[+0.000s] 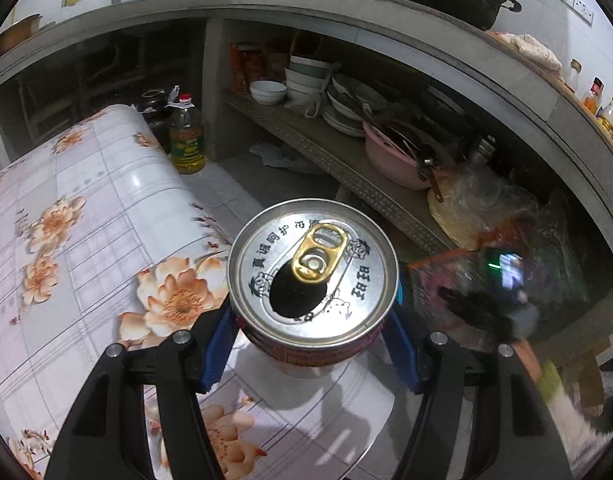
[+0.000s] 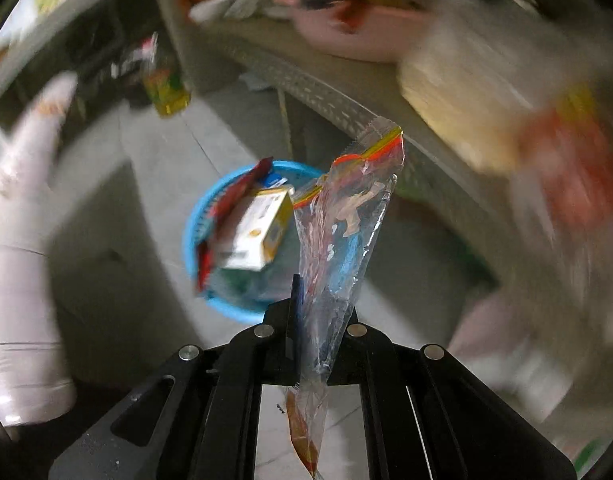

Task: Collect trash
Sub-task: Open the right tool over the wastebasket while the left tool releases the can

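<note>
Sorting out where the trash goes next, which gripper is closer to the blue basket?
Right. The right gripper holds a plastic wrapper just above the blue basket. The left gripper holds a can over the table edge; no basket in its view.
</note>
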The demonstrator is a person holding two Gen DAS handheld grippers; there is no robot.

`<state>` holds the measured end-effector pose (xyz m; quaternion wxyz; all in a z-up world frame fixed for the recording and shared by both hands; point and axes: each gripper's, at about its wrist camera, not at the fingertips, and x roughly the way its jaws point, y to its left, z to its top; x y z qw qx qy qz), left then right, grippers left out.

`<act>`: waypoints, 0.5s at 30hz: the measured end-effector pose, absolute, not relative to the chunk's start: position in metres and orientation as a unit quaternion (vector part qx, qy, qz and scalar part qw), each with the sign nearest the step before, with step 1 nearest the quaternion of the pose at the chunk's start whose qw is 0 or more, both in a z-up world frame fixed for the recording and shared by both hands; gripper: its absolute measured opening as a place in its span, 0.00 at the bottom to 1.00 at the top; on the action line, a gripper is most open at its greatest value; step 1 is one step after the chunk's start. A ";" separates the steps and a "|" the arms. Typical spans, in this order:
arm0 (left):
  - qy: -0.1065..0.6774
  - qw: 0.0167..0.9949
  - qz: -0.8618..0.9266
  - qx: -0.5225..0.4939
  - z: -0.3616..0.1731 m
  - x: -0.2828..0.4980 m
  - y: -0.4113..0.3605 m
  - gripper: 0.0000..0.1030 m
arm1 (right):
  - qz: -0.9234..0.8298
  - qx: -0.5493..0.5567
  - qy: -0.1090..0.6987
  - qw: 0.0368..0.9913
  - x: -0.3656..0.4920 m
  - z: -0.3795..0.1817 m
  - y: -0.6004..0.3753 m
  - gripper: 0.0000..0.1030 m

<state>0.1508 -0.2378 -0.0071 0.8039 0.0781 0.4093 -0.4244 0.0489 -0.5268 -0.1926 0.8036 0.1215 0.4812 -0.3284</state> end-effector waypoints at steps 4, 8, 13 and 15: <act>0.411 0.803 -0.424 0.082 -0.007 0.154 -0.243 0.62 | -0.319 0.036 0.514 0.796 0.100 -0.217 -0.545 0.05; 0.417 0.802 -0.420 0.081 -0.011 0.159 -0.245 0.62 | -0.316 0.000 0.539 0.781 0.135 -0.245 -0.572 0.09; 0.421 0.797 -0.425 0.084 -0.012 0.161 -0.254 0.62 | -0.320 0.040 0.548 0.772 0.138 -0.254 -0.597 0.45; 0.421 0.795 -0.428 0.087 -0.013 0.162 -0.260 0.62 | -0.329 0.063 0.516 0.788 0.121 -0.238 -0.596 0.56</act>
